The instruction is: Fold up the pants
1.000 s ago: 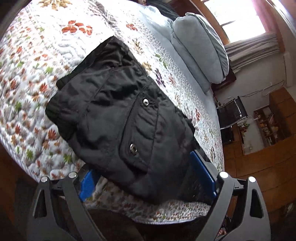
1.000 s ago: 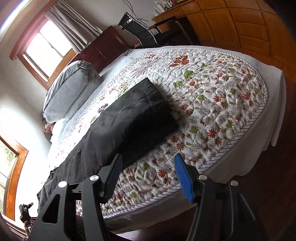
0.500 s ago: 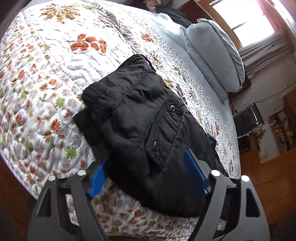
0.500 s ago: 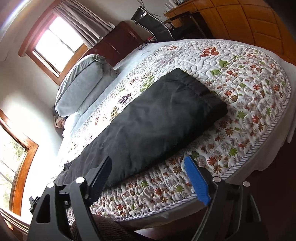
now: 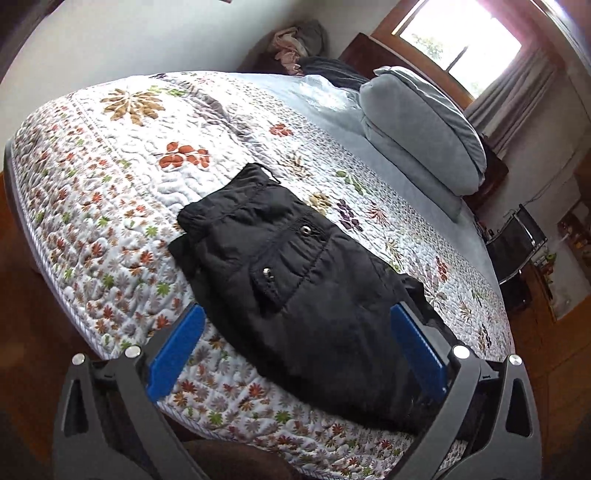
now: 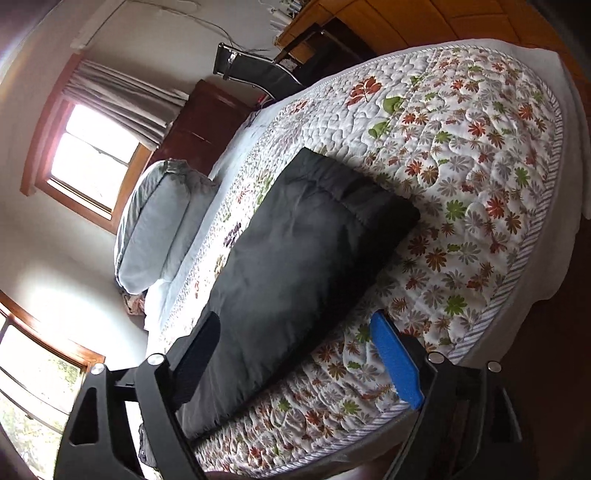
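Note:
Black pants (image 5: 295, 284) lie folded lengthwise on a floral quilted bed (image 5: 110, 177). The left wrist view shows the waistband end with a snap-button pocket. The right wrist view shows the leg end (image 6: 295, 258), folded over into a thick flat strip. My left gripper (image 5: 295, 332) is open and empty, held above the near edge of the pants. My right gripper (image 6: 295, 350) is open and empty, held above the near bed edge beside the legs. Neither gripper touches the fabric.
A grey pillow (image 5: 424, 140) lies at the head of the bed. A black chair (image 6: 258, 70) and wooden furniture (image 6: 406, 22) stand beyond the bed. Windows (image 6: 92, 155) are on the far wall. Wooden floor (image 5: 22, 295) surrounds the bed.
Both grippers have pulled back and risen away from the pants, so more of the bed shows. The pants have stayed flat on the quilt.

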`<state>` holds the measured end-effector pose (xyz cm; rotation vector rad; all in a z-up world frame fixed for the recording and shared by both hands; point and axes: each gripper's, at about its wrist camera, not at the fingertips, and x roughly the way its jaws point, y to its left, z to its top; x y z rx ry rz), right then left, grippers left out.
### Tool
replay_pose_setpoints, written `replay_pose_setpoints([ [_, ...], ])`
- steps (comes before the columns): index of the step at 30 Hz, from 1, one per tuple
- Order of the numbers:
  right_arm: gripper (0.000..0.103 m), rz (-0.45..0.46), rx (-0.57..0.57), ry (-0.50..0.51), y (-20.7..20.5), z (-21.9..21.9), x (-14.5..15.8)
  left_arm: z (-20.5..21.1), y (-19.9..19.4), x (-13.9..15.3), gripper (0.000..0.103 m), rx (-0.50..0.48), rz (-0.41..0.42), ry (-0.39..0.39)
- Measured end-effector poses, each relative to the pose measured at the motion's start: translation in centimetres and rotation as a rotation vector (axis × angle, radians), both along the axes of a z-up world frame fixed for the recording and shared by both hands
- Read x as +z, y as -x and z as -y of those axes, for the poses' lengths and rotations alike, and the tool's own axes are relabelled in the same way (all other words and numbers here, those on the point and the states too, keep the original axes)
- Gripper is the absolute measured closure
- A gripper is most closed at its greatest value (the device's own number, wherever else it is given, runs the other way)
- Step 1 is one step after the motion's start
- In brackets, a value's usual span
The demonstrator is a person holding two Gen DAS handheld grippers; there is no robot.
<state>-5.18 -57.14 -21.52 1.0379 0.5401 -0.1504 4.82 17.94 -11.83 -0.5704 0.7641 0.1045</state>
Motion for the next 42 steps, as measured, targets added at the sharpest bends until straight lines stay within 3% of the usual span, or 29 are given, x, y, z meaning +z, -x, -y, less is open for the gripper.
replay_pose_setpoints([
  [5, 0.040, -0.019, -0.012, 0.043, -1.8, 1.3, 0.5, 3.3, -3.6, -1.2, 0.003, -0.090, -0.064, -0.078],
  [8, 0.053, -0.005, -0.004, 0.038, -2.8, 2.0, 0.7, 3.7, -5.2, -2.6, 0.003, -0.067, -0.130, -0.077],
  [10, 0.068, -0.026, 0.001, 0.067, -3.7, 2.3, 0.9, 3.6, -6.0, -3.5, 0.003, -0.050, -0.166, -0.056],
  [12, 0.072, -0.019, 0.000, 0.088, -4.1, 2.6, 1.1, 3.4, -6.6, -4.3, 0.003, -0.037, -0.191, -0.031],
  [15, 0.072, -0.044, -0.014, 0.100, -4.8, 3.4, 0.6, 3.1, -7.3, -5.3, 0.003, -0.010, -0.221, -0.020],
  [20, 0.072, -0.056, -0.013, 0.080, -5.8, 4.3, -1.3, 4.2, -7.9, -6.1, 0.003, -0.014, -0.240, -0.105],
  [21, 0.068, -0.046, -0.012, 0.073, -5.5, 4.4, -1.4, 4.4, -7.9, -6.1, 0.003, -0.017, -0.242, -0.124],
  [24, 0.040, -0.001, -0.019, 0.070, -4.1, 3.9, -0.6, 4.7, -7.6, -5.7, 0.003, -0.033, -0.224, -0.138],
  [28, 0.033, 0.022, -0.023, 0.071, -1.6, 3.5, 0.3, 3.9, -6.5, -4.7, 0.003, -0.024, -0.177, -0.069],
  [34, 0.032, 0.094, -0.049, -0.082, 1.0, 3.5, -1.7, 3.3, -5.4, -3.4, 0.003, 0.007, -0.145, -0.057],
  [42, 0.032, 0.139, -0.068, -0.201, -0.9, 3.4, -4.7, 3.3, -5.3, -3.4, 0.003, -0.014, -0.162, -0.136],
])
